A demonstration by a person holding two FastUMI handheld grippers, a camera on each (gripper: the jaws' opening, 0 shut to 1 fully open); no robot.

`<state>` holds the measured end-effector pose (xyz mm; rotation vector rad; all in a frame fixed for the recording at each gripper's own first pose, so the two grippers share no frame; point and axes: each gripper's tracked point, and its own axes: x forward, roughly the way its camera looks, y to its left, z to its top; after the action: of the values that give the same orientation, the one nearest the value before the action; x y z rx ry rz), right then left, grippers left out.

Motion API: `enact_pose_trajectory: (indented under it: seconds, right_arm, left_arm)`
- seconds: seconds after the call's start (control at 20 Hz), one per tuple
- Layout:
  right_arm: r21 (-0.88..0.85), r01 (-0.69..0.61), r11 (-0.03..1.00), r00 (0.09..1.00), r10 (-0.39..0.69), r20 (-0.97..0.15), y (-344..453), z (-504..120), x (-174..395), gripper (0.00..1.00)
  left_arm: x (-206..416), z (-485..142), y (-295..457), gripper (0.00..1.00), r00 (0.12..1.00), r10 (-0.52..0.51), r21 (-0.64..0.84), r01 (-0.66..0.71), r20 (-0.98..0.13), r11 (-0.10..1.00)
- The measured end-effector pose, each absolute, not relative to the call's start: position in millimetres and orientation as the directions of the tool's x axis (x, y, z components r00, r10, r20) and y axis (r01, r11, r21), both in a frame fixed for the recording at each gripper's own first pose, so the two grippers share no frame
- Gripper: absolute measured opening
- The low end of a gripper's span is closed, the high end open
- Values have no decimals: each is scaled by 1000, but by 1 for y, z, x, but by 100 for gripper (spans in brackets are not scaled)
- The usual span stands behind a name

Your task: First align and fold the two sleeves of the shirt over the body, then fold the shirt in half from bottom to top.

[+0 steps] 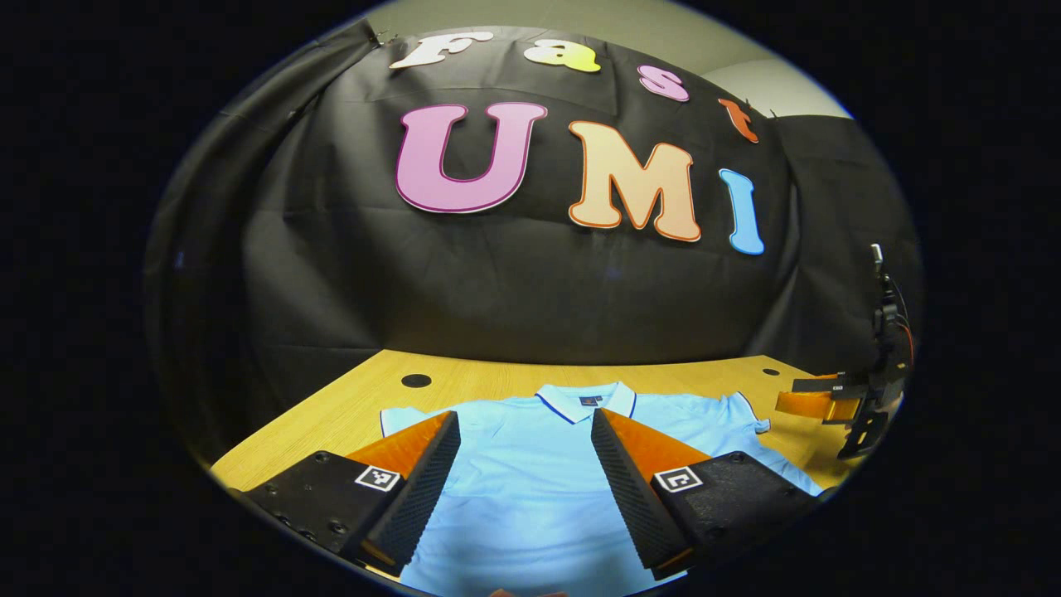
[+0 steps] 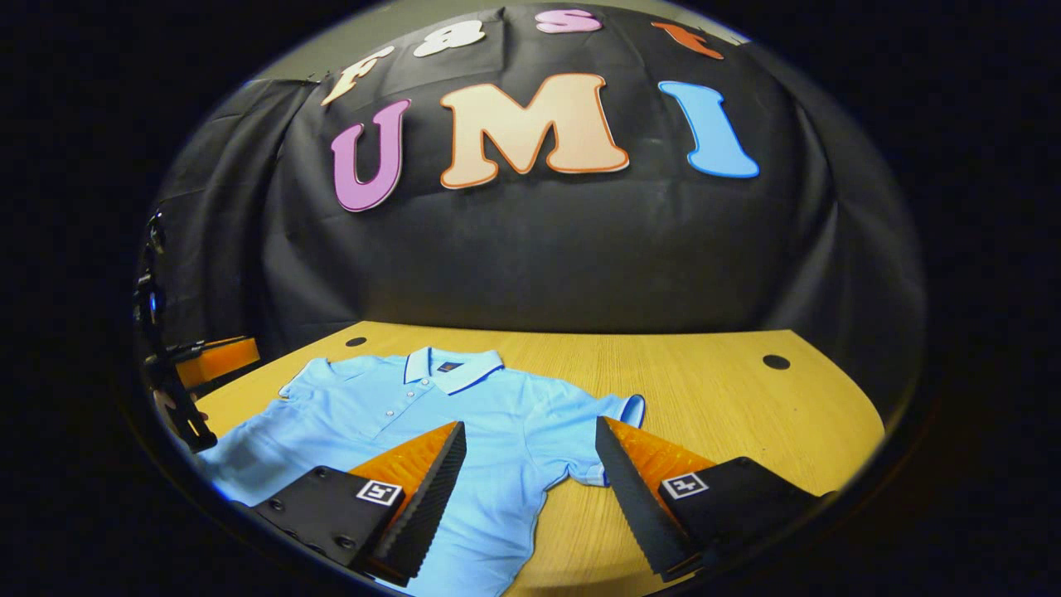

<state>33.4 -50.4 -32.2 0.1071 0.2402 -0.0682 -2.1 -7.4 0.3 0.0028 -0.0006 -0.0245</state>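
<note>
While both tongs [image 1: 524,464] [image 2: 530,477] gape empty, the shirt [image 1: 530,464] lies flat beneath them.

No readable text: the shirt [image 2: 398,414] has a small dark tag inside its collar (too small to read), and each claw carries a square coded marker.

Left gripper view: low over shirt [image 1: 530,464] centre, facing booth wall, close. Right gripper view: low, nearer the shirt's sleeve at frame centre. Shared: shirt, table [image 2: 704,390], wall.
</note>
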Motion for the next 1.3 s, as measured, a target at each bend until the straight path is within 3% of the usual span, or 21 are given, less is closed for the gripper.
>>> enact_pose_trajectory:
  seconds: [0.3, 0.45, 0.55, 1.3]
  right_arm:
    - [46, 141, 989, 916, -113, -385, -82, -46, 68, 94]
    - [10, 173, 985, 887, -151, -435, -97, -61, 91, 98]
    - [3, 184, 983, 876, -162, -455, -103, -70, 101, 94]
    - [96, 252, 963, 826, -163, -539, -127, -117, 116, 97]
  left_arm:
    - [-2, 0, -9, 95, 999, -32, 0, 32, -2, 999]
    - [-2, 3, -6, 95, 1000, -24, 7, 24, 8, 1000]
    - [-3, 4, -8, 95, 999, -30, 2, 30, 12, 1000]
    - [-1, -6, -11, 94, 998, -53, -10, 53, -24, 999]
